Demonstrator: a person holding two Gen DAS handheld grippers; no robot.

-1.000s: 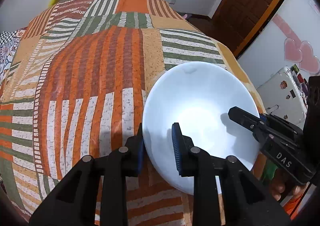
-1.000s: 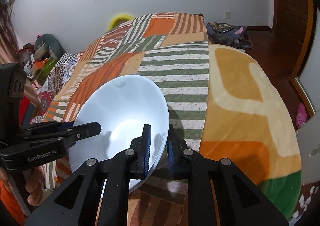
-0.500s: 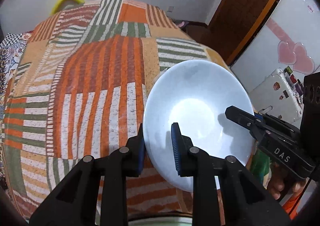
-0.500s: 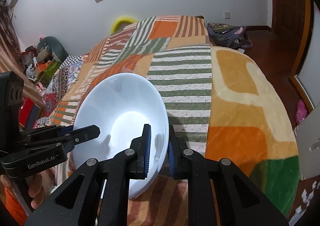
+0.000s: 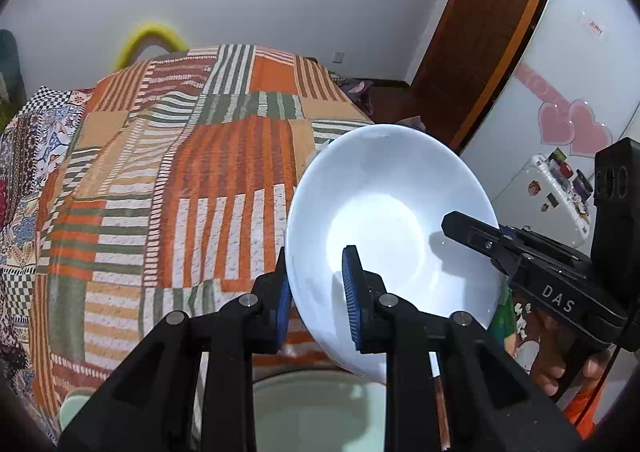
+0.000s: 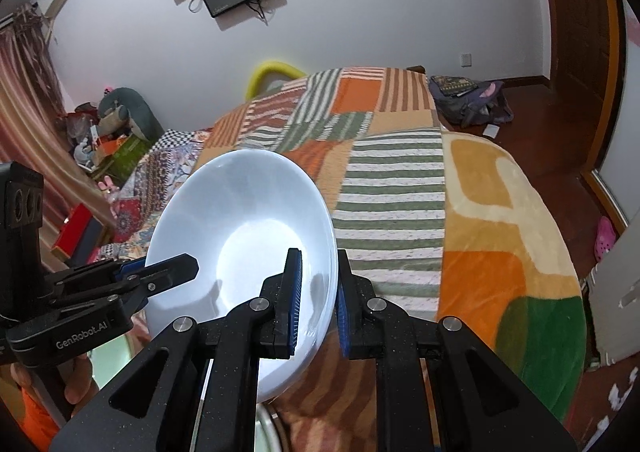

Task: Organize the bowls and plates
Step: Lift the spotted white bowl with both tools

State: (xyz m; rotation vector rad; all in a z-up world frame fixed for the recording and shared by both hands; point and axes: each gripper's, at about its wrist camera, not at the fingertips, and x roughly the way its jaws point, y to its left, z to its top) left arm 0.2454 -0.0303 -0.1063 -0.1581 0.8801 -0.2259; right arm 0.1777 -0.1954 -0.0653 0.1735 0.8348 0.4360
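A large white bowl (image 5: 392, 212) hangs in the air above the bed, held from both sides. My left gripper (image 5: 316, 288) is shut on its left rim, one blue pad inside and one outside. My right gripper (image 6: 318, 300) is shut on the opposite rim of the bowl (image 6: 240, 228). Each gripper shows in the other's view, the right one (image 5: 480, 240) at the right and the left one (image 6: 160, 272) at the left. A pale green dish (image 5: 316, 412) lies below the bowl at the bottom edge, mostly hidden by the fingers.
A striped patchwork blanket (image 5: 180, 180) covers the bed (image 6: 400, 188). A second pale green dish edge (image 5: 74, 406) shows at the lower left. A white cabinet with heart stickers (image 5: 560, 124) and a wooden door (image 5: 480, 32) stand to the right.
Both grippers have lifted the bowl higher above the bed and drawn it back. The pale green dish has come into view below it. Both grips stay shut.
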